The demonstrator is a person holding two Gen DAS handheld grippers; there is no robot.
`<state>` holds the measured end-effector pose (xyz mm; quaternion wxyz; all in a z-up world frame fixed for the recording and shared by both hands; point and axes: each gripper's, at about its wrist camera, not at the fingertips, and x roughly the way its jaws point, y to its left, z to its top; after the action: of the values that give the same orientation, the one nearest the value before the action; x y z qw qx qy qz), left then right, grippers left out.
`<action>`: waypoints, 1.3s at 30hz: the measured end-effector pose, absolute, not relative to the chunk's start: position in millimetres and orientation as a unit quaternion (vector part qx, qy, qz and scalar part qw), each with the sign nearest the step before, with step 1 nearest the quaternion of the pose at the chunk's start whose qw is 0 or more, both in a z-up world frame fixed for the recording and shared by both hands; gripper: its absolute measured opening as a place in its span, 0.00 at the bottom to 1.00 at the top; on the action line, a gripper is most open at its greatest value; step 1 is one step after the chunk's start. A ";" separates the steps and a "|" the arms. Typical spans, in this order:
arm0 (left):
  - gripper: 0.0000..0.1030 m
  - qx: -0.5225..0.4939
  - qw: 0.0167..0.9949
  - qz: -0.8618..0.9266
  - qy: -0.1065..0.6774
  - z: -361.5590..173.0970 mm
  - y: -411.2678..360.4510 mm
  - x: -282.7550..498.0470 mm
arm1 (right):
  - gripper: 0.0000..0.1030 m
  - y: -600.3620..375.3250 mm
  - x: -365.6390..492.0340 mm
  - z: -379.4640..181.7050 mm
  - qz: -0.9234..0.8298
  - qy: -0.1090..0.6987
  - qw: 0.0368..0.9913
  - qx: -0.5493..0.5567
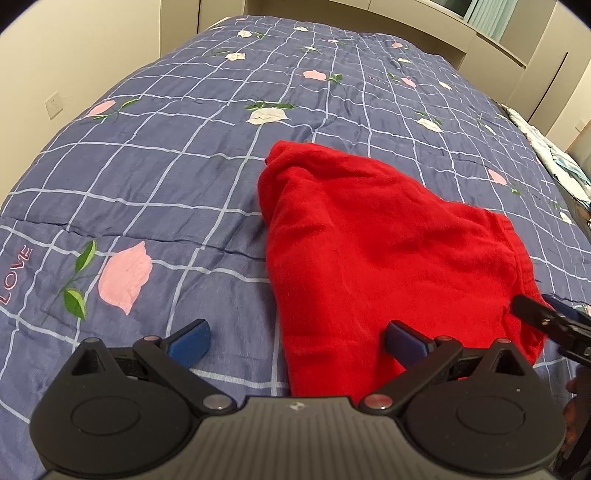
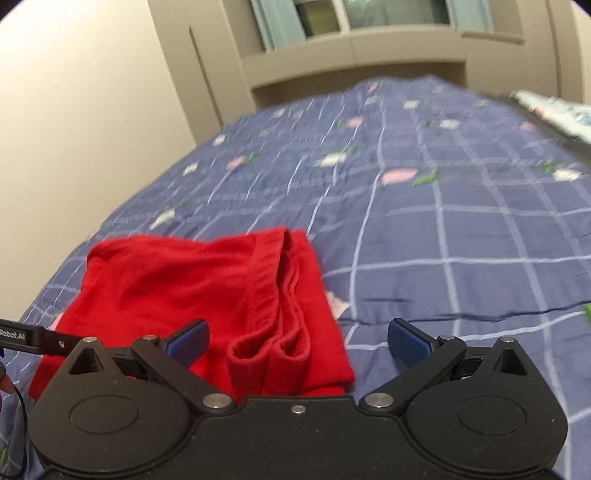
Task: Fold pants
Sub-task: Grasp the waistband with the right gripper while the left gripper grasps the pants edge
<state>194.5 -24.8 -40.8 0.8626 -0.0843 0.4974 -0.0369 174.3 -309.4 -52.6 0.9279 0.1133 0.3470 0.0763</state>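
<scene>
Left wrist view: pants point(image 1: 388, 251) lie folded on the quilt point(image 1: 166, 192), right of centre, running from 12 o'clock down to 6 o'clock. Left gripper point(image 1: 297, 339) sits at 6 o'clock, jaws spread; one finger over bare quilt, the other over the pants' near edge. Right gripper point(image 1: 554, 321) enters at 4 o'clock, at the pants' right corner. Cabinets point(image 1: 424, 33) stand behind the bed at 12 o'clock.

Right wrist view: pants point(image 2: 192, 291) lie at 9 o'clock to centre, waistband end point(image 2: 280, 347) nearest. Right gripper point(image 2: 299, 339) straddles that end, jaws spread. Bare quilt point(image 2: 461, 221) extends to 3 o'clock.
</scene>
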 end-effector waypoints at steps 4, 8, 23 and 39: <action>1.00 -0.086 0.862 -0.039 0.499 -42.0 -25.4 196.8 | 1.00 -304.7 181.5 -57.0 0.082 0.358 0.925 0.101; 1.00 -0.080 0.862 -0.041 0.499 -41.4 -29.3 198.2 | 1.00 -301.3 180.2 -58.1 0.079 0.356 0.925 0.105; 1.00 -0.086 0.858 -0.048 0.504 -41.3 -29.2 197.1 | 0.54 -301.7 168.8 -54.9 0.056 0.342 0.930 0.127; 0.47 -0.133 0.854 -0.065 0.498 -30.9 -19.3 187.9 | 0.30 -274.6 159.7 -22.1 0.046 0.330 0.941 0.067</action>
<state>187.9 -19.3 -30.9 0.8545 -0.1327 0.4981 -0.0647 159.7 -274.6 -22.1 0.9406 0.0671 0.3295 0.0461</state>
